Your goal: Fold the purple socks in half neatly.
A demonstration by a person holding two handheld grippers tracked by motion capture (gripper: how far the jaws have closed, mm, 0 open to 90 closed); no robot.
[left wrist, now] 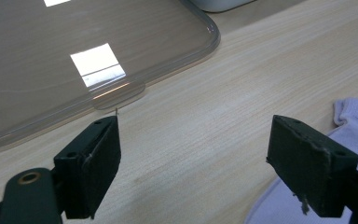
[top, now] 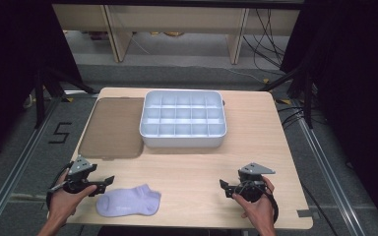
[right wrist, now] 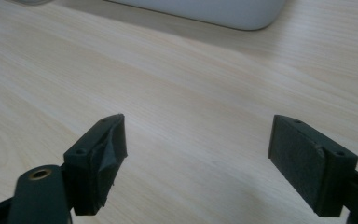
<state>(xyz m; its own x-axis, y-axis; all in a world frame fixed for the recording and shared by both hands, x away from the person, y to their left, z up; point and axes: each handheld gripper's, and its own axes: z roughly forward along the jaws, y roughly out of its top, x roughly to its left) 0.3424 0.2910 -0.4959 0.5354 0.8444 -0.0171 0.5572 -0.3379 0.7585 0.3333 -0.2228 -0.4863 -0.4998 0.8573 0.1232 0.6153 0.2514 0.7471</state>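
A pale lilac sock (top: 128,201) lies flat near the table's front edge, left of centre. My left gripper (top: 106,182) is held just left of it, jaws pointing right, open and holding nothing. In the left gripper view, the left gripper (left wrist: 196,122) stands wide open over bare wood, and the sock (left wrist: 354,116) lies by the right-hand jaw. My right gripper (top: 222,186) is held at the front right, jaws pointing left, well away from the sock. In its own view the right gripper (right wrist: 198,120) is open over bare tabletop.
A white tray (top: 183,140) with several compartments sits at the middle back of the wooden table. A clear flat lid (top: 113,128) lies to its left, and the lid (left wrist: 74,60) lies just beyond the left jaws. The tray's edge (right wrist: 214,9) lies ahead of the right gripper.
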